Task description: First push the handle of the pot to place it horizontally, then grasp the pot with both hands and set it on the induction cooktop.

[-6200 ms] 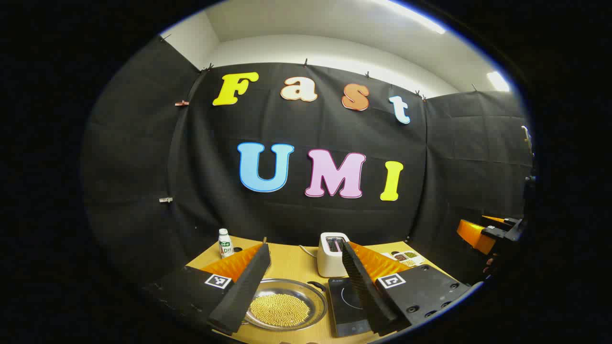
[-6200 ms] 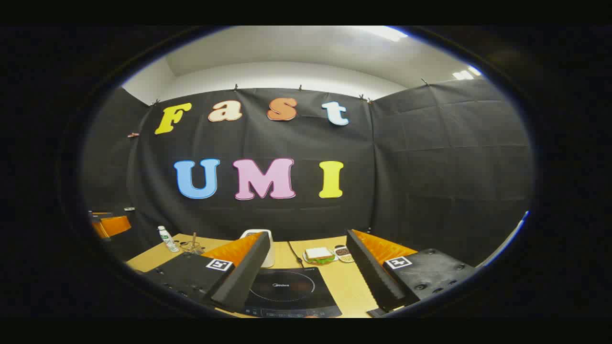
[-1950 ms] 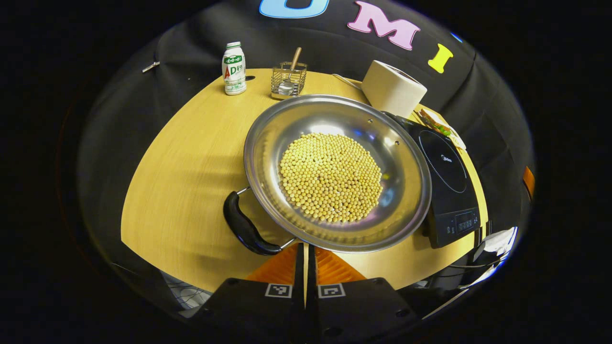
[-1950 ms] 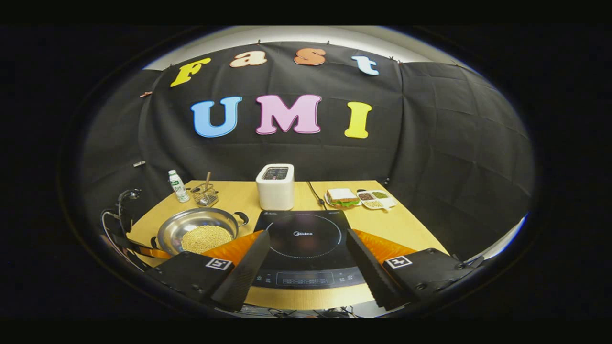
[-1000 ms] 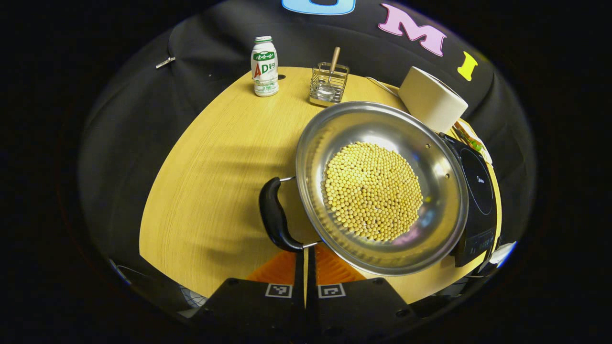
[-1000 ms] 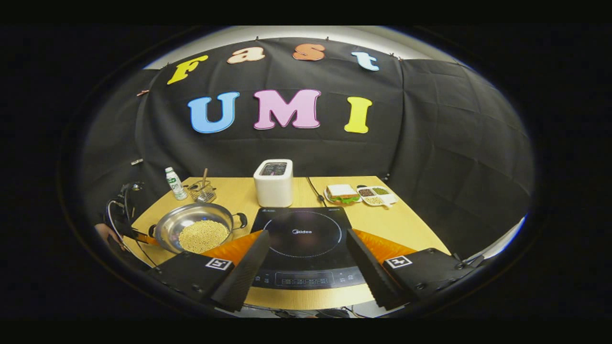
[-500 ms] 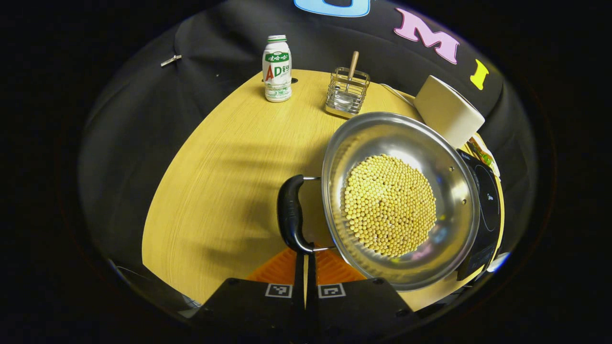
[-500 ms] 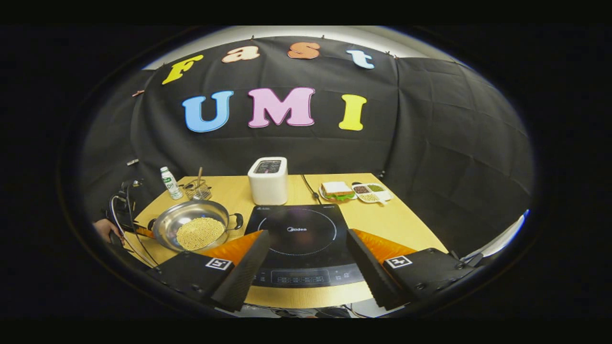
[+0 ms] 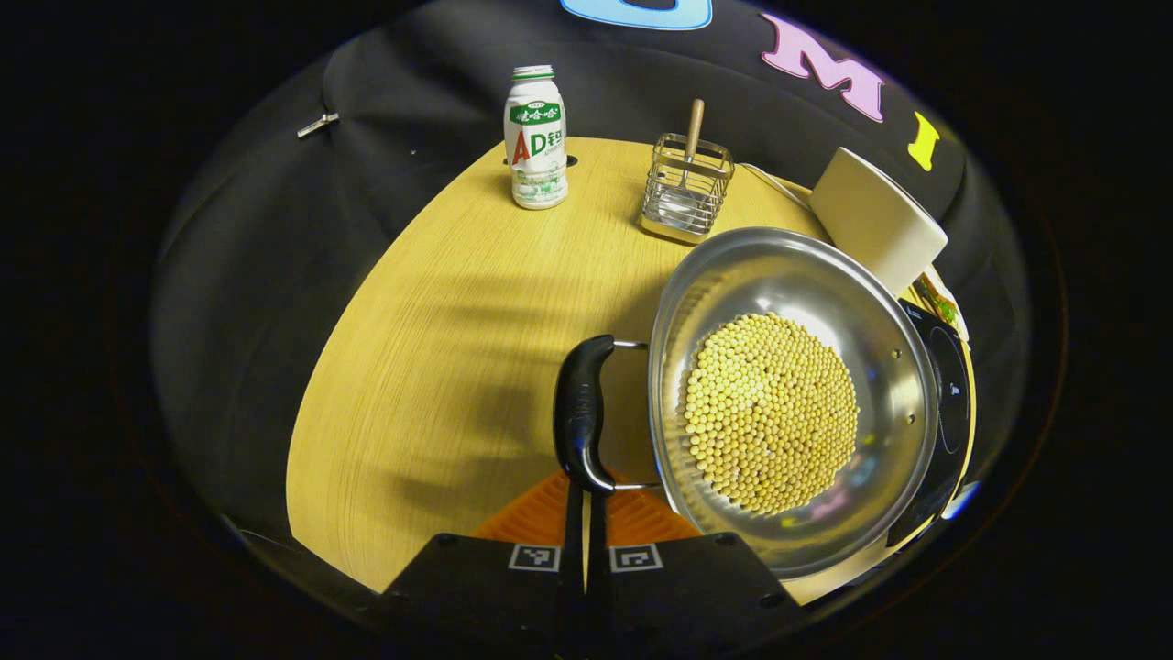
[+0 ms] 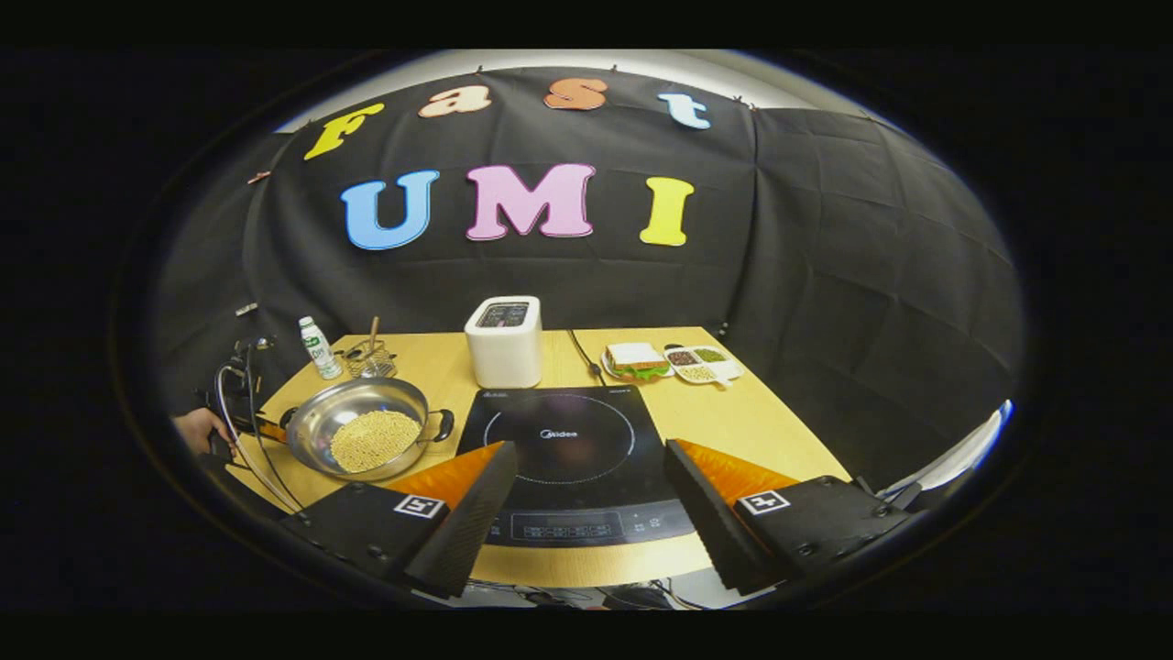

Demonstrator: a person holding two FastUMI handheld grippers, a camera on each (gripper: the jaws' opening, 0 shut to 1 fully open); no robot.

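A steel pot [image 9: 733, 275] holding yellow beans [image 9: 770, 412] sits on the wooden table, right of centre in the left gripper view. Its black side handle [image 9: 583, 408] stands on the pot's left. My left gripper [image 9: 585, 500] is shut, its tips touching the near end of that handle, nothing between them. In the right gripper view the pot [image 10: 316, 426] lies left of the black induction cooktop [image 10: 559, 440], its handle [image 10: 445, 424] pointing at the cooktop. My right gripper [image 10: 591, 458] hangs open above the cooktop's front edge. The left gripper [image 10: 264, 427] and a hand [image 10: 197, 427] sit by the pot's far-left handle.
A white toaster [image 10: 502, 341] stands behind the cooktop, its cord beside it. A sandwich plate [image 10: 634, 359] and a divided dish [image 10: 704, 362] sit at the back right. A bottle [image 9: 536, 137] and a wire basket [image 9: 685, 188] stand at the back left. The table edge runs near the pot.
The shut left gripper has pushed the near handle round, so the pot has turned and its handles now lie across the table. The right gripper has stayed open, drifting slightly.
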